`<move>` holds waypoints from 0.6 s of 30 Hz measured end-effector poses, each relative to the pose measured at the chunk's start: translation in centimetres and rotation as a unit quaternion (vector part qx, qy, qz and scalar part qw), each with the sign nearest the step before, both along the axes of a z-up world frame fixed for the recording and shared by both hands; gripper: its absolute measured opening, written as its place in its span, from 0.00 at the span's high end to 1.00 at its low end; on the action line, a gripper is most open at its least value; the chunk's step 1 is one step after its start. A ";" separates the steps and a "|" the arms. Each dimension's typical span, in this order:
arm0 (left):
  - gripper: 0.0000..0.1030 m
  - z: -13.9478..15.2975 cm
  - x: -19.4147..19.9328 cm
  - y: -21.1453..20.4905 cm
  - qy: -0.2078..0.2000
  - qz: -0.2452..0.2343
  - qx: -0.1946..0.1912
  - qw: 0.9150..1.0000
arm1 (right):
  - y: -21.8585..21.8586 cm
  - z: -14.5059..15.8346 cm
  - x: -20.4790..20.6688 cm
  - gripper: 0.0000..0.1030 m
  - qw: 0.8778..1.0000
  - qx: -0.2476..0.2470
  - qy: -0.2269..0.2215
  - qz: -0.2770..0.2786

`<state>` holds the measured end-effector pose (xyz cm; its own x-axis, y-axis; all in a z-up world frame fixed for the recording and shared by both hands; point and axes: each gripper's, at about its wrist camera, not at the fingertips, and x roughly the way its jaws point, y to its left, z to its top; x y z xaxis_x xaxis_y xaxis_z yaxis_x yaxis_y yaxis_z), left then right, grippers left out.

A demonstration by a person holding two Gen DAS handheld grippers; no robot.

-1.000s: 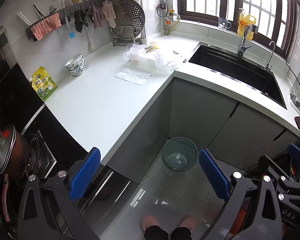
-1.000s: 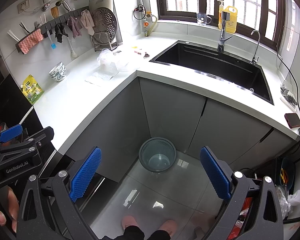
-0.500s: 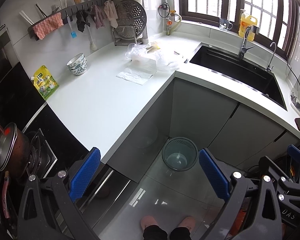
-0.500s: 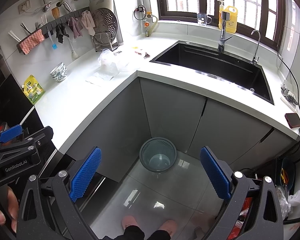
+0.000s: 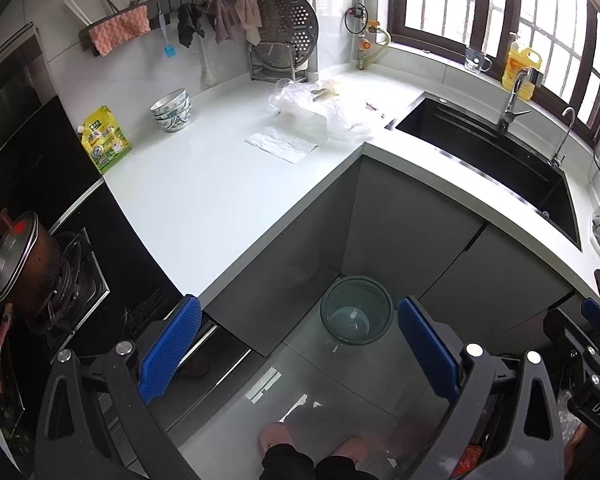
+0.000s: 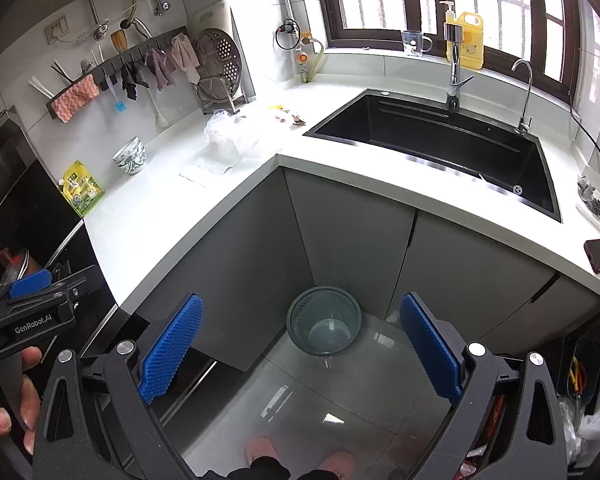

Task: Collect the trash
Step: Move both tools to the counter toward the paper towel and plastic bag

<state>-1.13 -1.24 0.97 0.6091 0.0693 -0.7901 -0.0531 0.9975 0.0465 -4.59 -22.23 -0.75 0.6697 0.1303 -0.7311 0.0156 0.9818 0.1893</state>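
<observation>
Both grippers are held high over the kitchen floor, and nothing is carried by either. The left gripper [image 5: 298, 354] is seen with its blue fingers [image 5: 168, 350] spread wide apart, bare floor showing between them; the right gripper [image 6: 300, 354] is likewise held with fingers [image 6: 430, 350] fully parted and empty. Down in the cabinet corner, the grey mesh wastebasket [image 5: 356, 310] stands upright on the floor, framed between the left fingers toward 1 o'clock; only a pale bottom is seen inside it, with a small light scrap that cannot be identified. In the right view the same wastebasket [image 6: 324, 320] sits almost dead centre between the fingers. Up on the white surface [image 5: 188, 192], at 12 o'clock, the trash is gathered in the corner: crumpled clear plastic bags [image 5: 320, 112] are heaped beside a flat white paper towel [image 5: 282, 144], with small scraps behind them too blurred to name. Stacked bowls [image 5: 172, 110] are noted at 10 o'clock, well apart from the trash, with a yellow pouch [image 5: 104, 140] just beyond. The black sink [image 6: 440, 148] at 1 o'clock appears empty as far as can be told. A lidded pot [image 5: 18, 258] rests on the stove at 9 o'clock, contents hidden. The left gripper's body [image 6: 32, 312] is glimpsed at the right view's 9 o'clock, held by a hand [image 6: 16, 404].
</observation>
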 end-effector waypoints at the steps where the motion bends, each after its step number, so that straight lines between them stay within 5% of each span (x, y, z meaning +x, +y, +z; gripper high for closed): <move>1: 0.06 0.0 0.1 0.0 -0.002 0.006 -0.001 1.000 | -0.4 -0.1 0.2 0.08 1.000 0.002 -0.001 0.001; 10: 0.06 -0.6 3.3 1.3 0.005 0.056 -0.003 0.998 | -1.9 -1.4 4.8 0.08 1.000 0.018 0.010 0.019; 18: 0.06 -2.4 12.3 3.5 -0.001 0.067 -0.012 0.998 | -1.2 -1.8 14.6 0.08 1.000 0.007 0.006 0.023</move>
